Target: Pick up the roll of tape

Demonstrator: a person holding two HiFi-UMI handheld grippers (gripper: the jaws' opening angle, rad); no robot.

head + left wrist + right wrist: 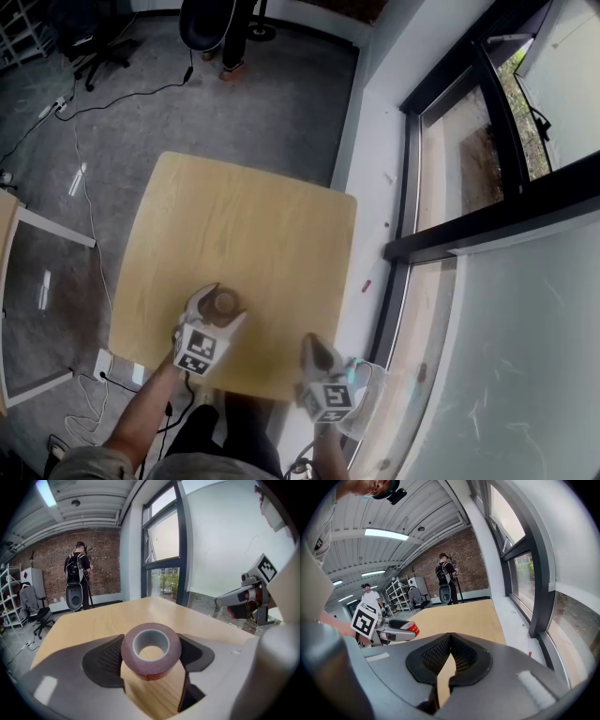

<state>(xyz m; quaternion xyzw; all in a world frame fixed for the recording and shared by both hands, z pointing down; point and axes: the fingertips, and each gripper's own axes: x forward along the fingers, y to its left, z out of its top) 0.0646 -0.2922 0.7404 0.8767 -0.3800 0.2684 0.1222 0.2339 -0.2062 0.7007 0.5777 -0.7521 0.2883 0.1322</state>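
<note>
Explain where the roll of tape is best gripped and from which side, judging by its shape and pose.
Grip the roll of tape across its curved outer wall, at two opposite points, coming in from the side. It is flat with its hole upward, so that wall faces outward all round. The left gripper holds it just so.

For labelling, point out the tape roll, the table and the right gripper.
tape roll (151, 670): left gripper view, front outer wall.
table (253, 234): head view, bare top.
right gripper (310, 345): head view, tips of jaws.
</note>
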